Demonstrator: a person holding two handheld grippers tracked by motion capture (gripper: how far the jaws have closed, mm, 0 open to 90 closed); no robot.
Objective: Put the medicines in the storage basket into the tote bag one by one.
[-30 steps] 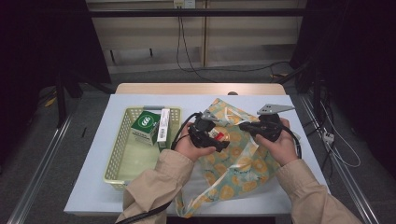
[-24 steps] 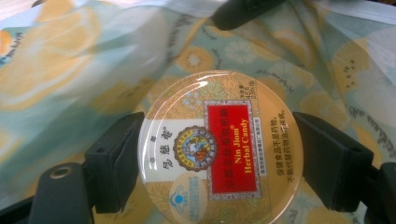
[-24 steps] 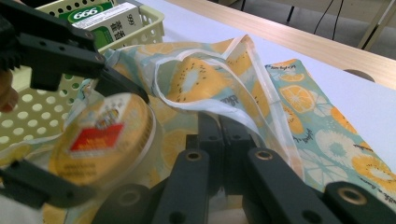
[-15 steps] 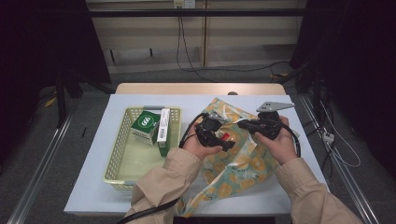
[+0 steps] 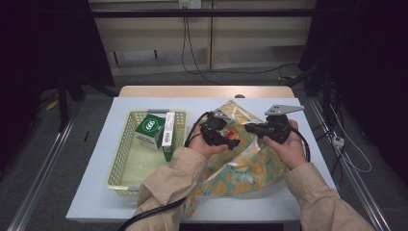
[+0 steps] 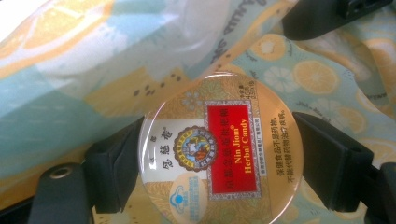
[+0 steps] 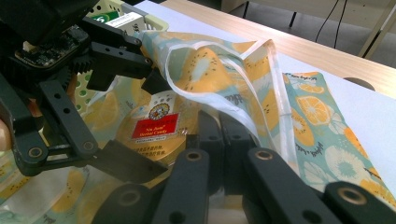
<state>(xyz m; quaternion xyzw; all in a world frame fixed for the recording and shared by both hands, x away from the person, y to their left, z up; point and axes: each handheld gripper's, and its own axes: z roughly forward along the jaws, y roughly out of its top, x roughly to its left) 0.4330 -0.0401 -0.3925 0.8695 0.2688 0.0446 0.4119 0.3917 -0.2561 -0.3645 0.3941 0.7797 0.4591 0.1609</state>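
- At the far left of the table point(image 5: 101, 159), the yellow basket point(image 5: 126, 163) holds a green box point(image 5: 148, 132) and a slim white box point(image 5: 169, 130) at its far end; nothing about it differs from a second ago.
- The left tool point(image 5: 231, 143) is clamped on the round candy tin point(image 6: 219, 154). In the left gripper view its two pads press the tin's opposite edges, with the red label facing the camera.
- Over the last second the left hand point(image 5: 204, 144) has crept a little to the right, bringing the tin from beside the bag's edge to just at its mouth. The right gripper view shows the tin point(image 7: 156, 128) under the lifted hem.
- The fruit-print bag point(image 5: 250, 163) lies across the middle and right of the table, its mouth turned toward the far side.
- The right tool point(image 5: 250, 128) has its jaws together, pinching the bag's white-trimmed rim point(image 7: 233, 70) and holding it up as a flap. It has stayed put, keeping the opening wide.
- Judgement: the tin is at the threshold, not yet inside. The next move likely calls for pushing it deeper past the hem before the left tool lets go; a sagging rim could catch the tin's edge.
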